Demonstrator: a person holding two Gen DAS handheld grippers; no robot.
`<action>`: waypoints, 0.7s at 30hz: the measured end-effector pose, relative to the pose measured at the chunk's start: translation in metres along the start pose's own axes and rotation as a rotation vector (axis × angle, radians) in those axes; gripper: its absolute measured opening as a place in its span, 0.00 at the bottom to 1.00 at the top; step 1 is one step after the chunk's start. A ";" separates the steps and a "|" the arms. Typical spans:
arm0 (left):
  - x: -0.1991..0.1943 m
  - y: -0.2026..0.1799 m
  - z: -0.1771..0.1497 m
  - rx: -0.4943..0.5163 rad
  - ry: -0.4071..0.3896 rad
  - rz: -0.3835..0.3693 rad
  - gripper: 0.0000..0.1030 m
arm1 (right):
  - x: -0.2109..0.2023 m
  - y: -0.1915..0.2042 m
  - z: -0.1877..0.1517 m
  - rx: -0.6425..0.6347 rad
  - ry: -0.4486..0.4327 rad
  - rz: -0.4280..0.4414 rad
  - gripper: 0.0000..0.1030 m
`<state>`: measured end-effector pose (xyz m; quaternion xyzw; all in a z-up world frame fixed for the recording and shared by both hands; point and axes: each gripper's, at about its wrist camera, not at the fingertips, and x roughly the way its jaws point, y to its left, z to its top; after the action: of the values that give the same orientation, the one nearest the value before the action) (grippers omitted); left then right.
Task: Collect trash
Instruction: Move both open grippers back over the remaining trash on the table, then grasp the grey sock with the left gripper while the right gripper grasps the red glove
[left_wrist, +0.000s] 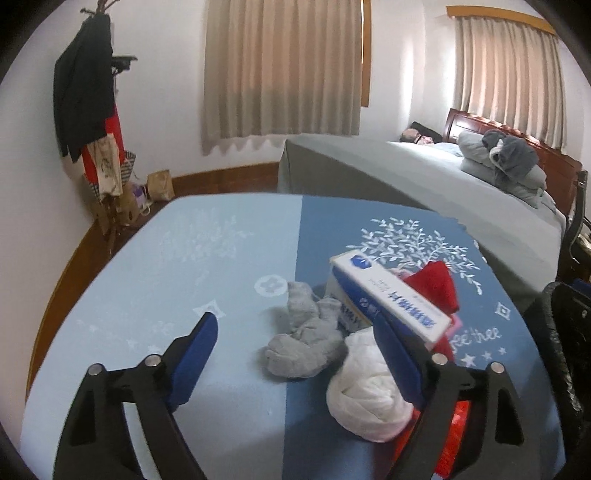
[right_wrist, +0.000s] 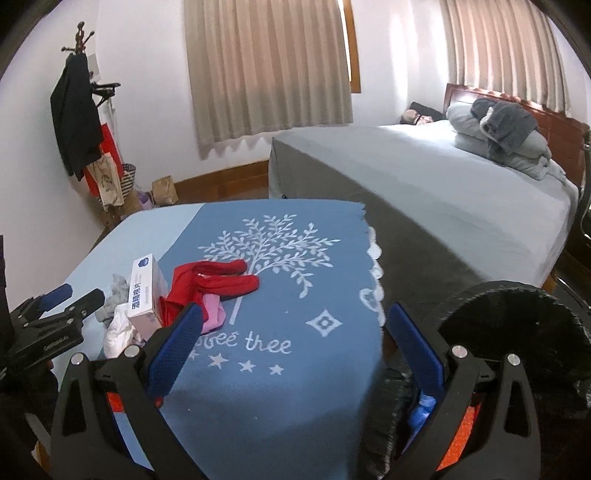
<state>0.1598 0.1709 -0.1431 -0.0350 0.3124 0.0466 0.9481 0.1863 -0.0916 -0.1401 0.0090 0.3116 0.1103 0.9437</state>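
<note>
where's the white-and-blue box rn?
The white-and-blue box lies tilted in the pile on the blue tablecloth, between the grey sock and red glove, above the white wad; left of centre in the right wrist view.

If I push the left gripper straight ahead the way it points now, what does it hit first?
Most likely the grey crumpled cloth, which lies between the open fingers of the left gripper. The right finger would probably also brush the white wad and the blue-and-white box. Depth is uncertain.
</note>
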 end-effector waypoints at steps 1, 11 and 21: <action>0.003 0.000 -0.001 0.000 0.006 0.001 0.80 | 0.002 0.000 -0.001 -0.002 0.003 0.002 0.95; 0.026 0.003 -0.003 -0.014 0.079 -0.062 0.54 | 0.025 0.012 -0.001 -0.023 0.037 0.023 0.95; 0.021 0.010 -0.002 -0.049 0.064 -0.099 0.29 | 0.037 0.024 0.003 -0.034 0.043 0.043 0.95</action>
<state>0.1744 0.1818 -0.1582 -0.0750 0.3391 0.0060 0.9378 0.2117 -0.0600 -0.1570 -0.0027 0.3297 0.1360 0.9342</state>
